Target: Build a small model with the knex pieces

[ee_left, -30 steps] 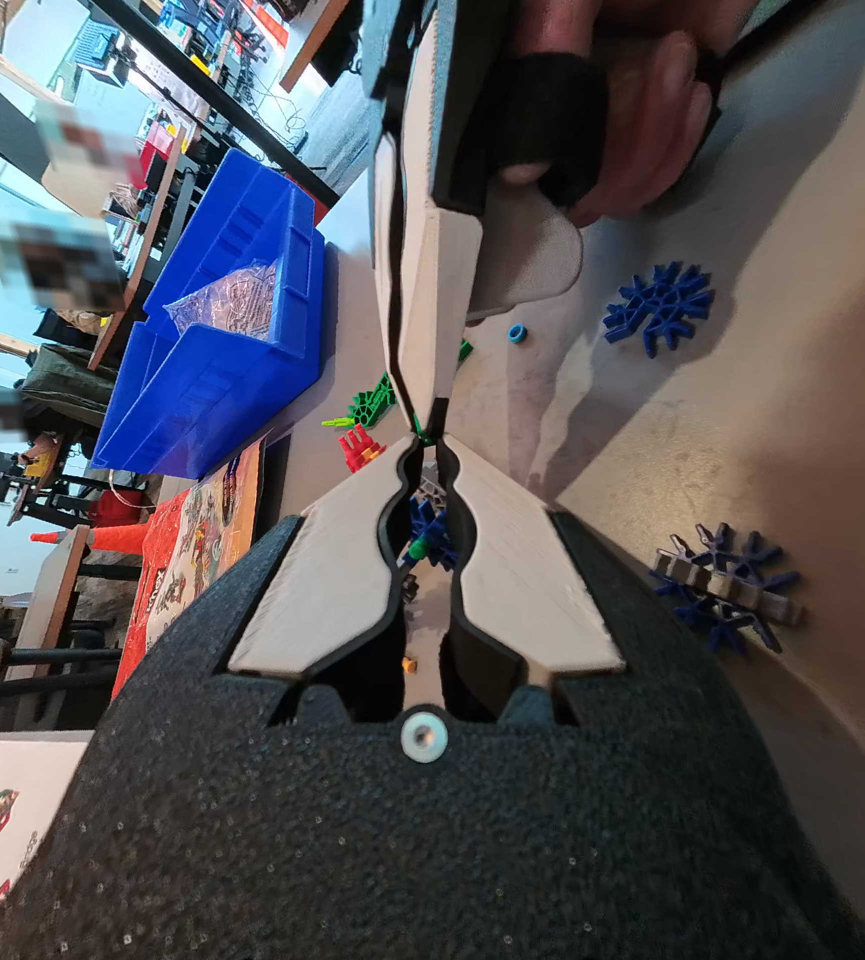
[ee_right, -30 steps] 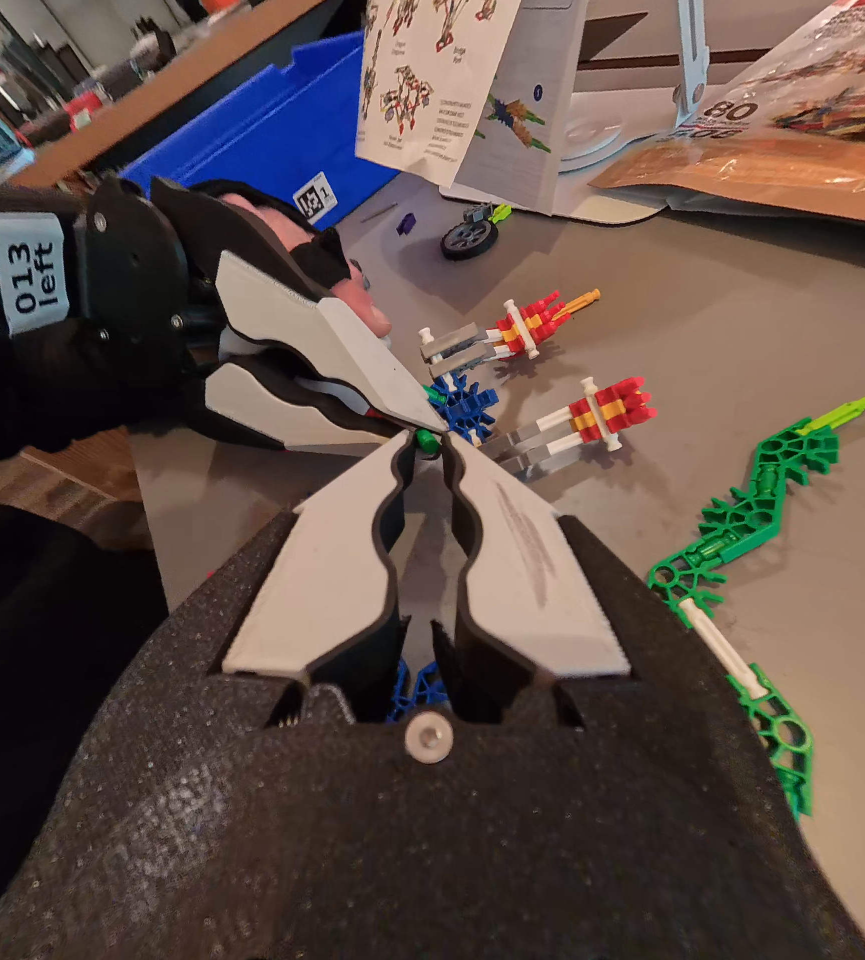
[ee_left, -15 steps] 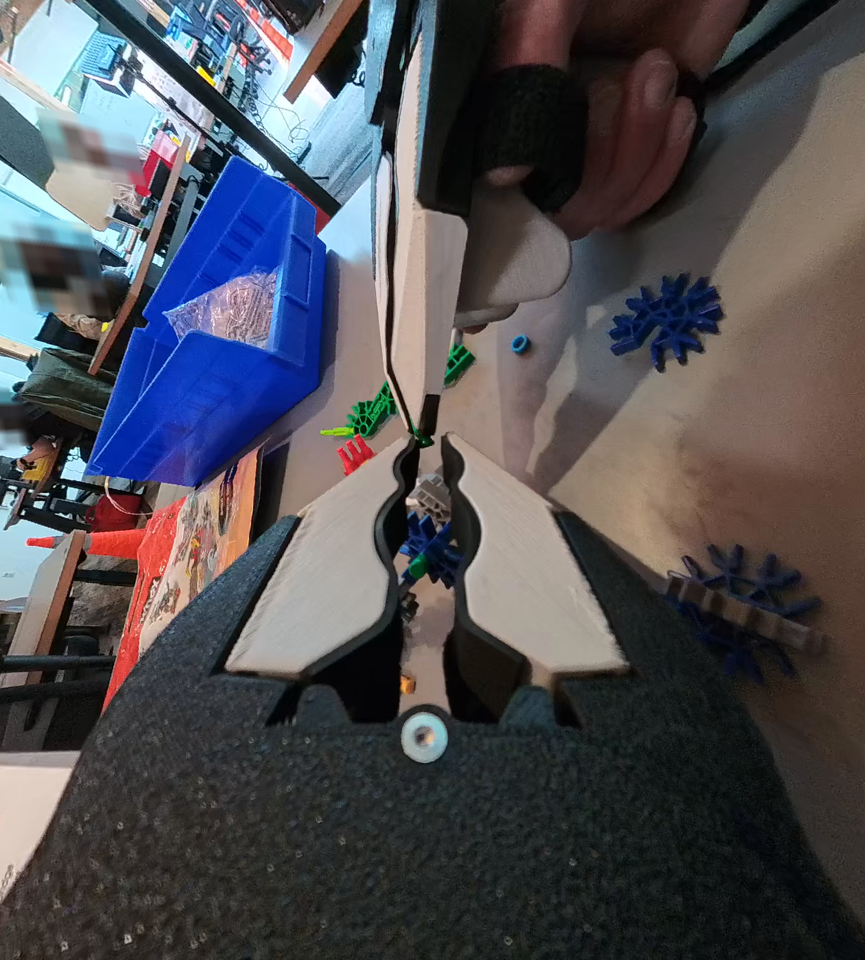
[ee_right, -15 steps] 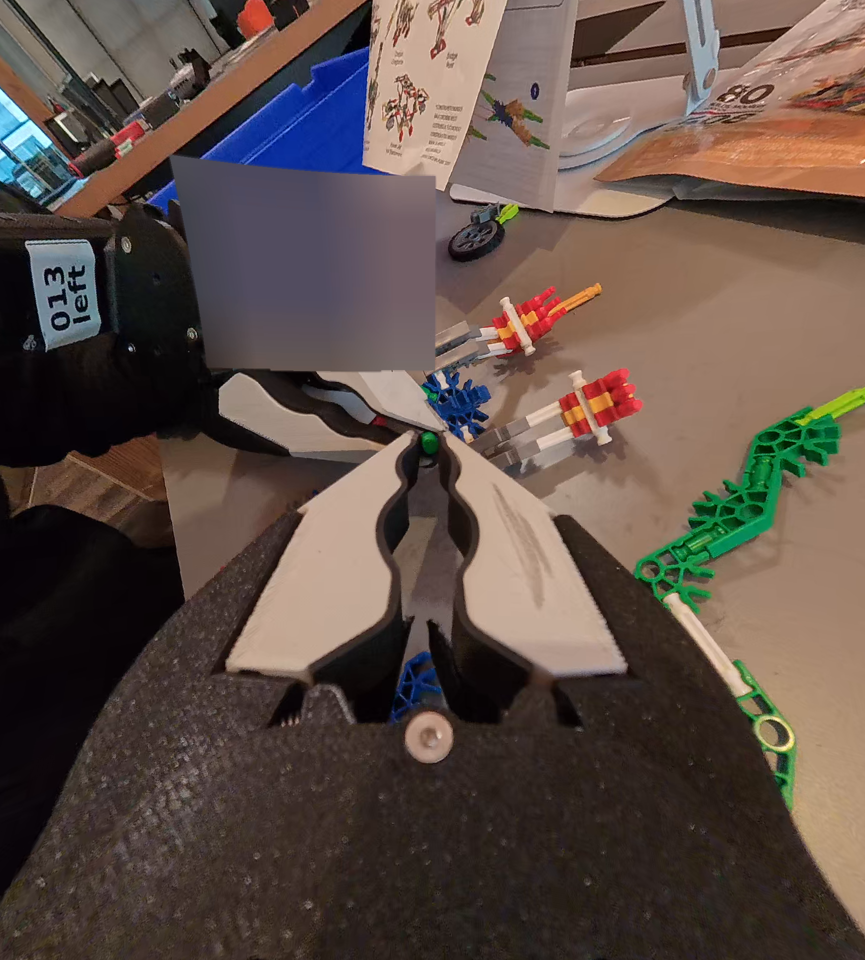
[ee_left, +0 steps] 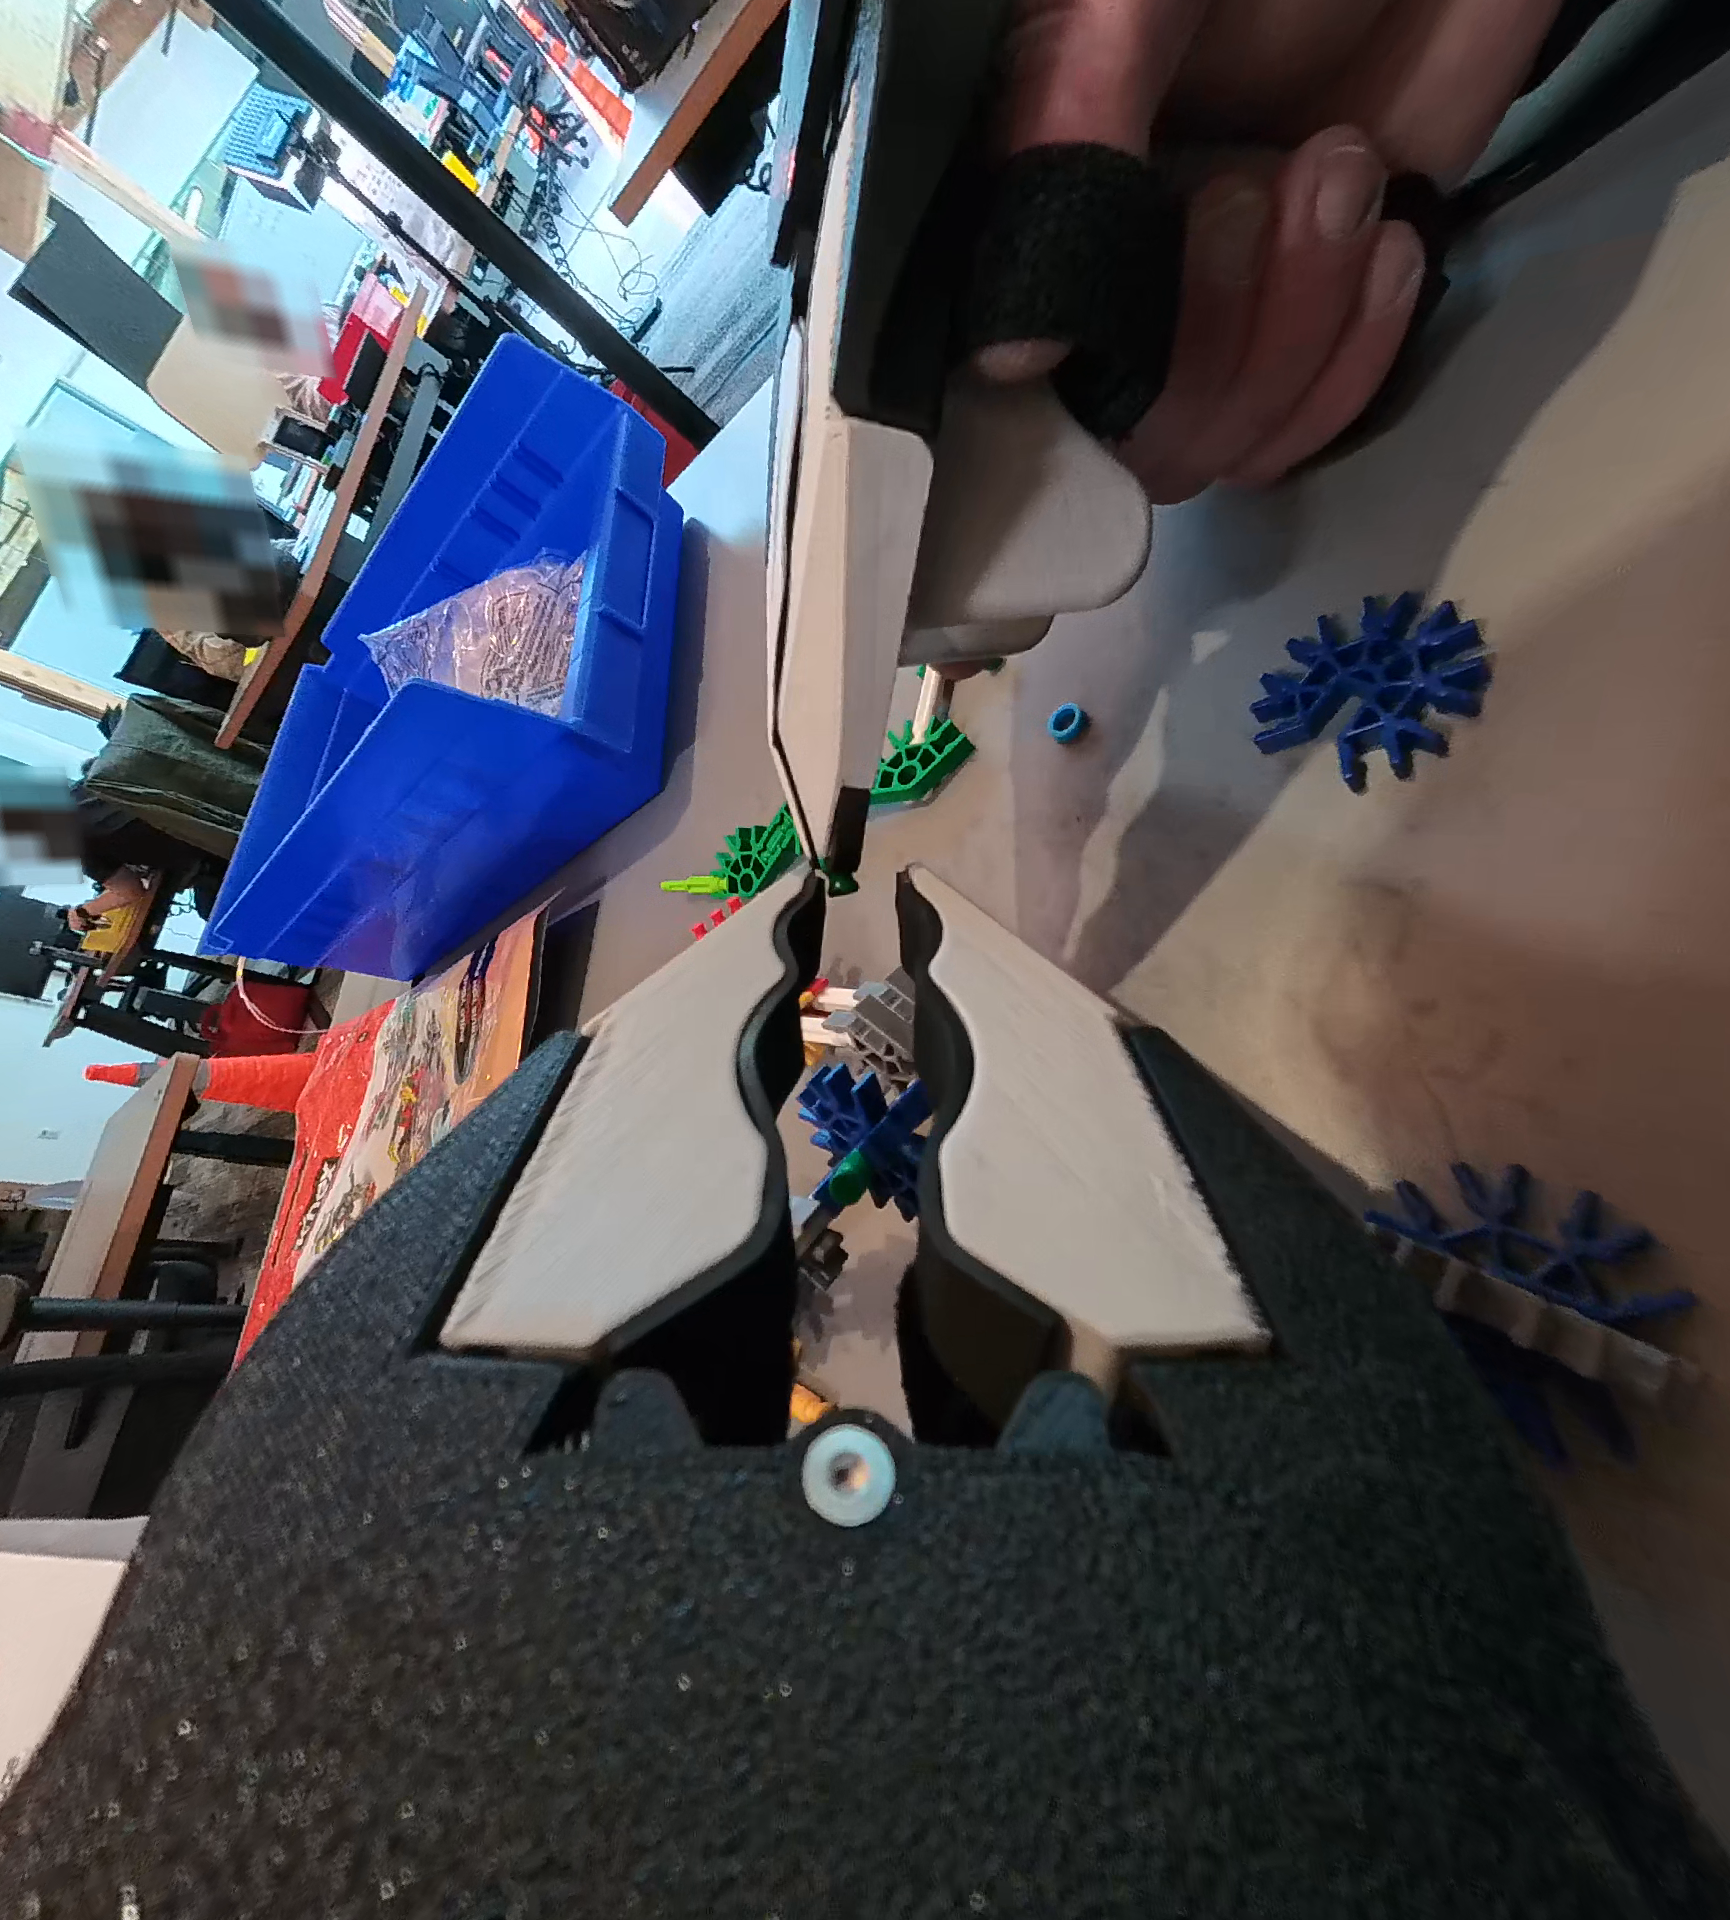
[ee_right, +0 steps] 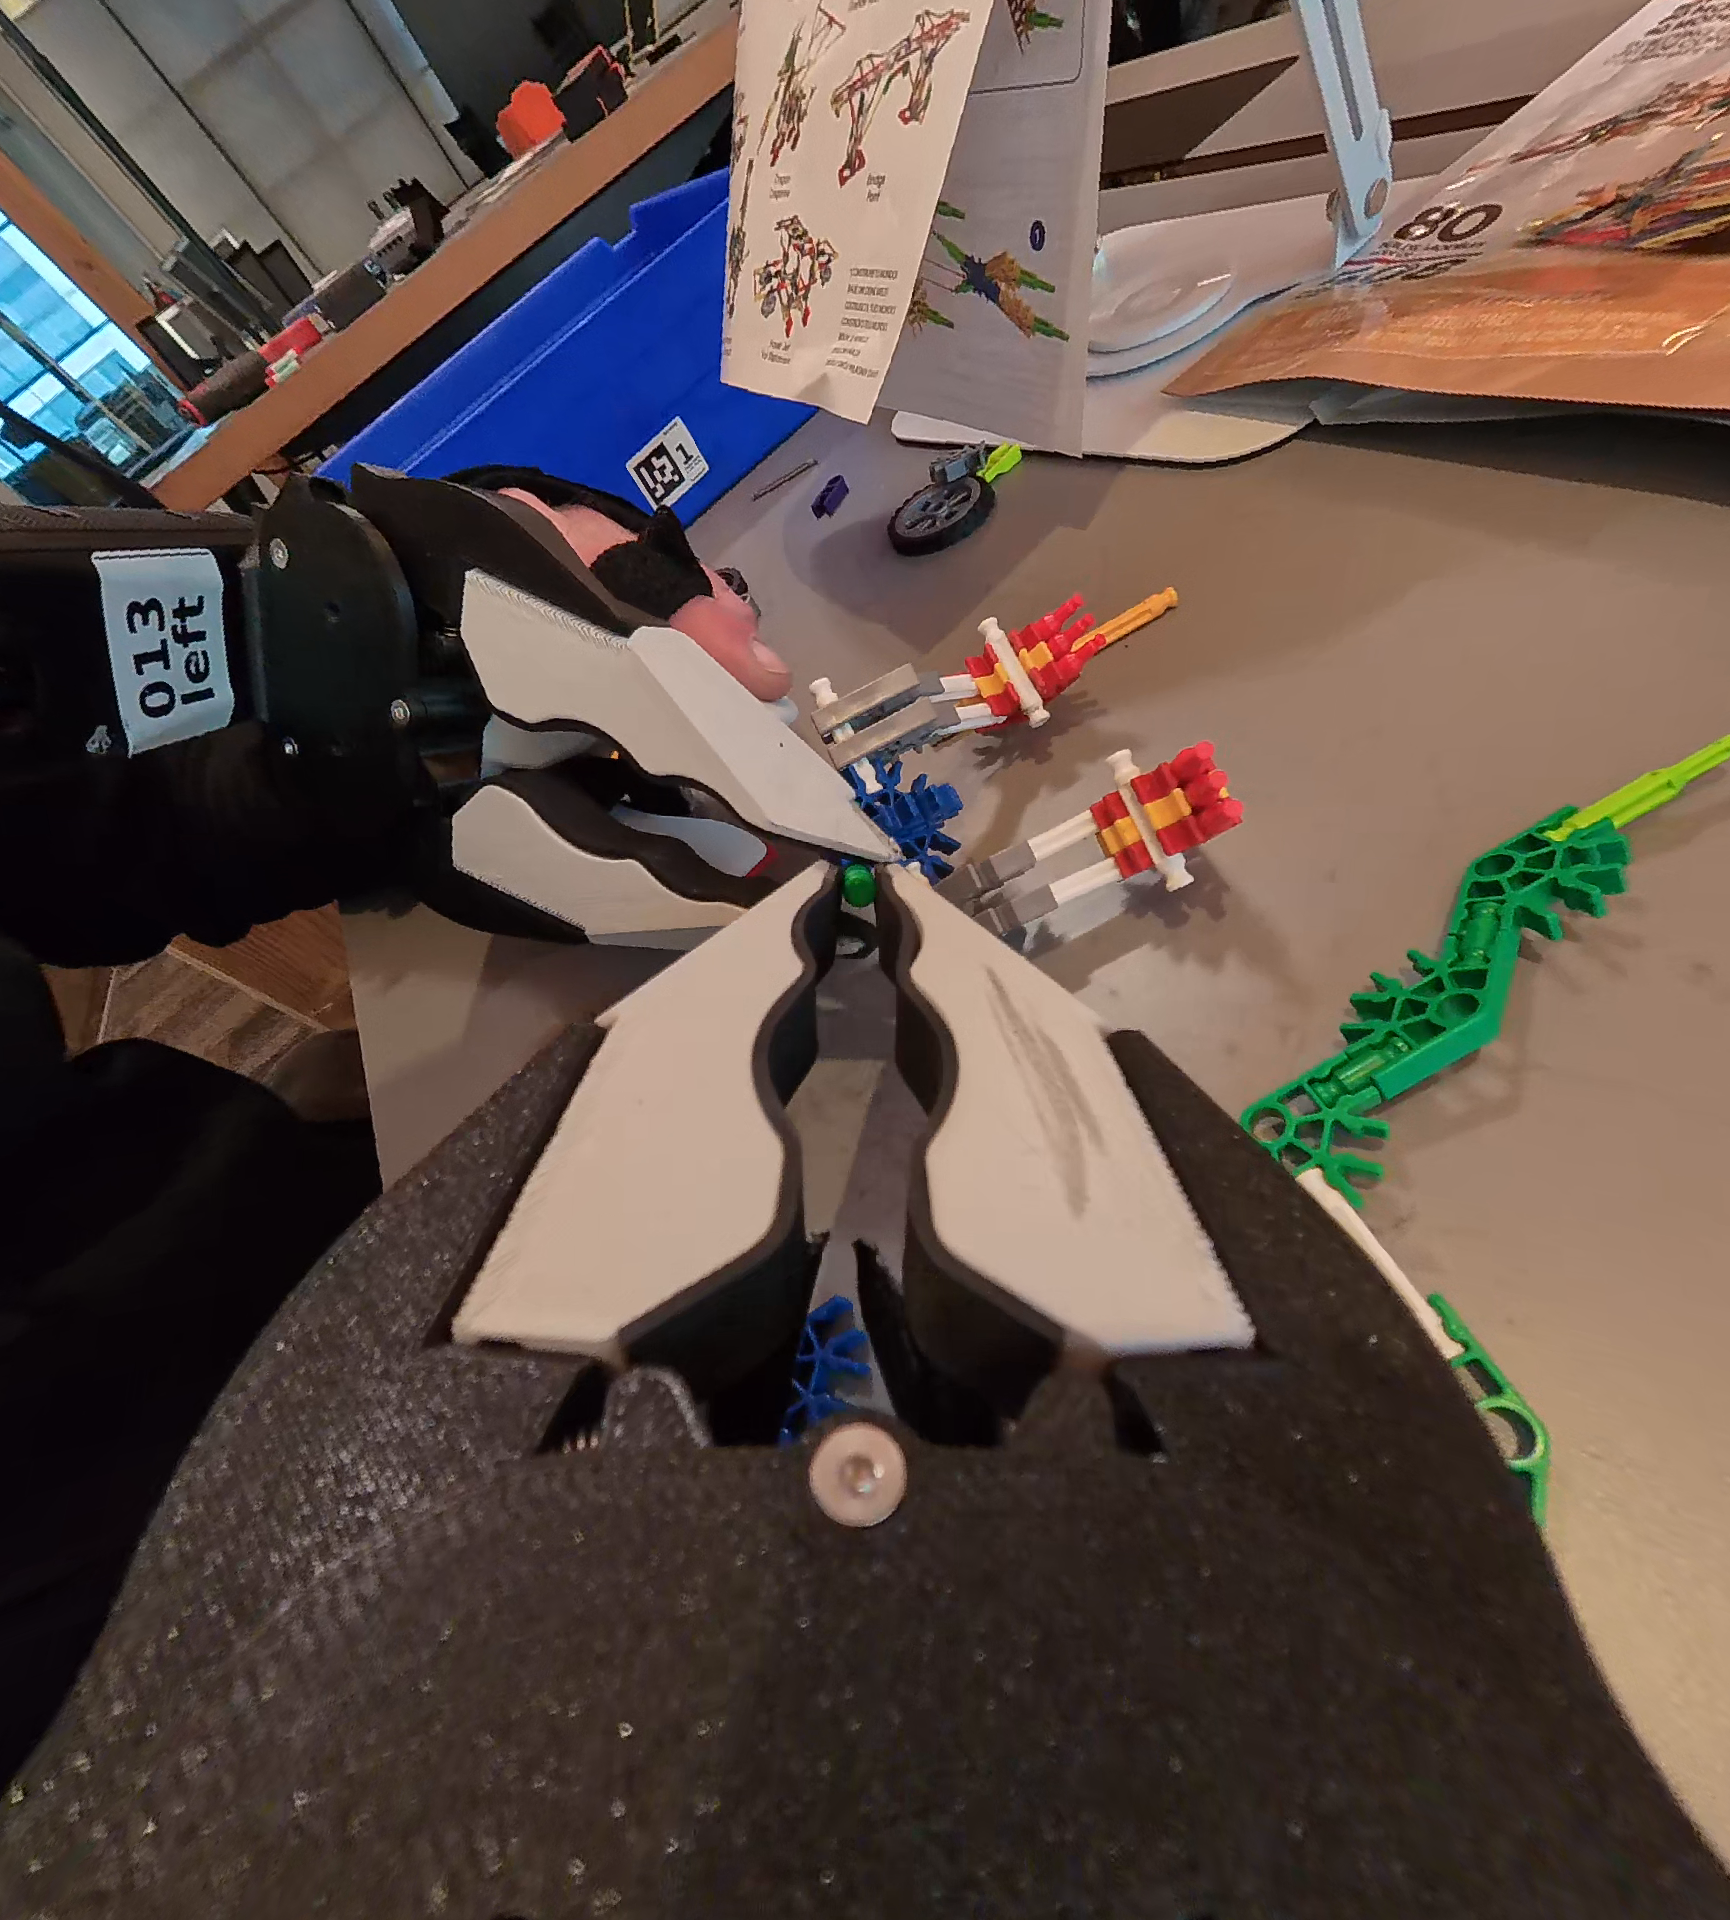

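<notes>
My right gripper is shut on a small green rod just above the grey table. In the left wrist view it comes down from above, with the rod at its tips. My left gripper is slightly open and empty, and its tips flank the rod's end. Its upper finger shows in the right wrist view. A blue snowflake connector with a green stub lies on the table below; it also shows in the right wrist view.
Two red, yellow and grey rod assemblies lie beyond the tips. A green connector chain lies to the right. A blue bin, a small wheel, an instruction sheet and loose blue connectors surround them. My left and right fingertips are right by each other.
My left gripper's fingers have parted a little around the green rod. The right gripper has stayed shut on the rod. Both grippers have shifted slightly over the table.
</notes>
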Motion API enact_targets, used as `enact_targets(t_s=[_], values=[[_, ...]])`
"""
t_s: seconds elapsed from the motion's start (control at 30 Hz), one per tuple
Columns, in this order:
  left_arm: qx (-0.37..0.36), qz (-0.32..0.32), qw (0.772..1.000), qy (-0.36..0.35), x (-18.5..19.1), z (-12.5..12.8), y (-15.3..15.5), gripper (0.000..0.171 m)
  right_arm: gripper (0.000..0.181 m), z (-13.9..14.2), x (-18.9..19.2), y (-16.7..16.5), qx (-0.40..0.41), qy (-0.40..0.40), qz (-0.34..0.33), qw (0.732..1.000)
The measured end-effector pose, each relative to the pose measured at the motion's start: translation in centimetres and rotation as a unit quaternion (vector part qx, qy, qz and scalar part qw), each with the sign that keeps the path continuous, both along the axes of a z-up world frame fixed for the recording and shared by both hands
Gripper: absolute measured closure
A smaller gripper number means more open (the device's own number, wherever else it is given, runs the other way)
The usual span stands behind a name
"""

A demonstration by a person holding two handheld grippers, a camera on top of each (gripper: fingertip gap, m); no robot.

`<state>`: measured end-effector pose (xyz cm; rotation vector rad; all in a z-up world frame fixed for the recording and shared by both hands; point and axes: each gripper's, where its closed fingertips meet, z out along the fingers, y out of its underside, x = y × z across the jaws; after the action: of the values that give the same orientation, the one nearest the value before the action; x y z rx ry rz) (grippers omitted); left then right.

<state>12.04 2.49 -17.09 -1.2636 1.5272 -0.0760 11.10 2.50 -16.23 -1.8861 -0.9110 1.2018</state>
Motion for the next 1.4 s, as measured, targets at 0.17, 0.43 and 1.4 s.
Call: enact_targets(t_s=[0.17,0.43,1.4], values=[[0.007,-0.004,1.0,-0.005,0.2,0.2,-0.1,0.159,0.175,-0.1,-0.4,-0.7,0.0,-0.004,0.021,1.0],[0.031,-0.002,1.0,-0.003,0.1,0.6,-0.1,0.164,0.175,0.0,-0.4,-0.6,-0.007,0.005,0.016,1.0],[0.028,0.011,1.0,-0.001,0.3,0.6,0.5,0.165,0.176,0.3,0.0,0.2,0.107,-0.058,-0.032,0.992]])
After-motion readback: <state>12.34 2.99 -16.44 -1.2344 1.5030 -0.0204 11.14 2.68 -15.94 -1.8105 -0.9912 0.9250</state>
